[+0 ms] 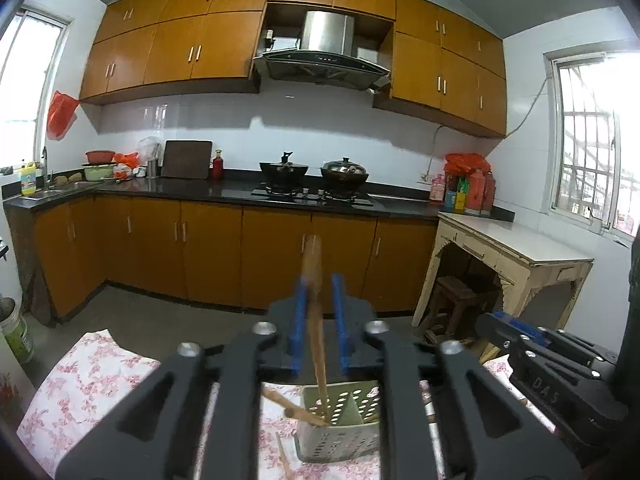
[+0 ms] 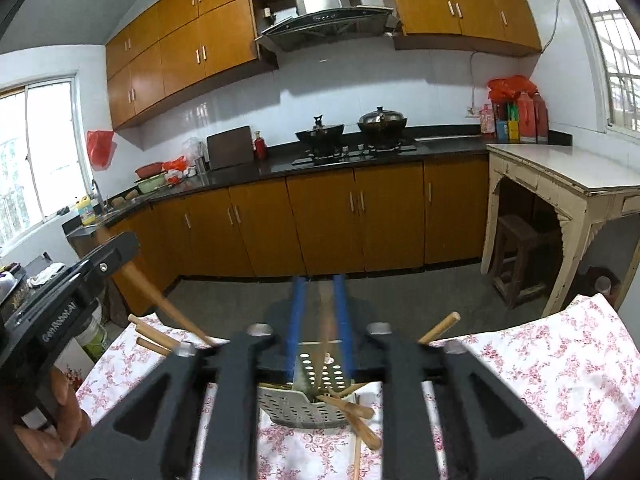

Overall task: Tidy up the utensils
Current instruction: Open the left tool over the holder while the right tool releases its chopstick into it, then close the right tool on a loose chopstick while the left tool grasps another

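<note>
my left gripper (image 1: pixel 320 304) has its jaws clamped on a chopstick (image 1: pixel 314 280), held steep right above the perforated holder (image 1: pixel 340 428) so the tip drops straight in. my right gripper (image 2: pixel 320 308) is pinching another chopstick (image 2: pixel 328 320) over the same holder, ready to follow. a few strays lie on the floral tablecloth (image 2: pixel 520 360) beside the holder.

Floral-clothed table (image 2: pixel 540 364) bears perforated holder (image 2: pixel 298 410) and chopsticks (image 2: pixel 362 430).
</note>
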`<state>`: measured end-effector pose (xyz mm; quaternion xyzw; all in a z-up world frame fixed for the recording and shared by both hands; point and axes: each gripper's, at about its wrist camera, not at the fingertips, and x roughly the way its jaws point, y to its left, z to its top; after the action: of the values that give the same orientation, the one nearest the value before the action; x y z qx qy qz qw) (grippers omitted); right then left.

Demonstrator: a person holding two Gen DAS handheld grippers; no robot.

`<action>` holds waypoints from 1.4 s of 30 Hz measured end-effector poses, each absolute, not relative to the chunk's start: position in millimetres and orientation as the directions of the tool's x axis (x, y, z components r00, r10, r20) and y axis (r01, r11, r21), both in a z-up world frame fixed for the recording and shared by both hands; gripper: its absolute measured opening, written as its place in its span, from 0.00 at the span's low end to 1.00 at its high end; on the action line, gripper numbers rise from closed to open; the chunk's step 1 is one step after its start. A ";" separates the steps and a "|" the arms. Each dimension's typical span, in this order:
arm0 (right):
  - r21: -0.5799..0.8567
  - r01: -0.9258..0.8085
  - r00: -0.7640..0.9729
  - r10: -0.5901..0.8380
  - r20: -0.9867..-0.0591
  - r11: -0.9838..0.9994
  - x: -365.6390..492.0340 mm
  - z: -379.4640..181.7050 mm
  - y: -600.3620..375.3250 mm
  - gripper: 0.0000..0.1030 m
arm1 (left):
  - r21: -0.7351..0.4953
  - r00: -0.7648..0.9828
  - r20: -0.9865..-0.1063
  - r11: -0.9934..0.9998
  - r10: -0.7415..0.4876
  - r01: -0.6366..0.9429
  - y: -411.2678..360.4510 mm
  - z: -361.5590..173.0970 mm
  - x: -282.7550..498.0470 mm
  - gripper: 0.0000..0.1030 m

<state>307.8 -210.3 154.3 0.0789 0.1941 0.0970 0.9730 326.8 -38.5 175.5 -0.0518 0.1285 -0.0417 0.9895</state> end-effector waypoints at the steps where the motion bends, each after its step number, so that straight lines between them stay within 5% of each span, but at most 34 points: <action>1: 0.197 -0.156 0.909 0.219 -0.355 0.968 303.9 156.0 -212.5 0.26 | -0.118 0.965 -0.248 0.991 -0.088 0.060 -34.8 176.6 324.4 0.23; 13: 0.178 -0.108 0.938 0.160 -0.306 0.978 227.7 156.3 -252.1 0.26 | -0.112 0.972 -0.233 0.994 -0.028 0.002 19.1 172.3 245.4 0.38; 21: 0.199 0.009 0.836 0.101 -0.538 0.980 224.3 48.9 -277.6 0.26 | -0.058 0.915 -0.403 0.997 0.017 -0.045 45.3 79.5 217.0 0.45; 27: 0.239 -0.048 0.705 0.202 -0.680 0.970 241.7 -28.3 -238.5 0.26 | -0.070 0.825 -0.566 0.996 0.000 -0.048 46.6 6.3 226.7 0.45; 36: 0.158 -0.108 0.609 0.191 -0.770 0.982 254.2 -77.0 -197.4 0.26 | -0.113 0.781 -0.621 0.994 -0.072 0.001 34.6 -23.9 230.6 0.45; 40: 0.122 -0.086 0.621 0.149 -0.769 0.989 255.6 -81.8 -199.9 0.07 | -0.130 0.766 -0.635 0.991 -0.104 0.027 22.1 -27.0 237.1 0.45; 42: 0.156 -0.064 0.619 0.162 -0.769 0.986 256.4 -83.1 -210.7 0.07 | -0.140 0.756 -0.643 0.989 -0.123 0.042 15.5 -30.6 239.7 0.45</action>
<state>256.4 -210.7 -83.1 0.0567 0.4319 0.0632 0.8979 239.7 15.5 -30.6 -0.0583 0.3467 -0.0439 0.9351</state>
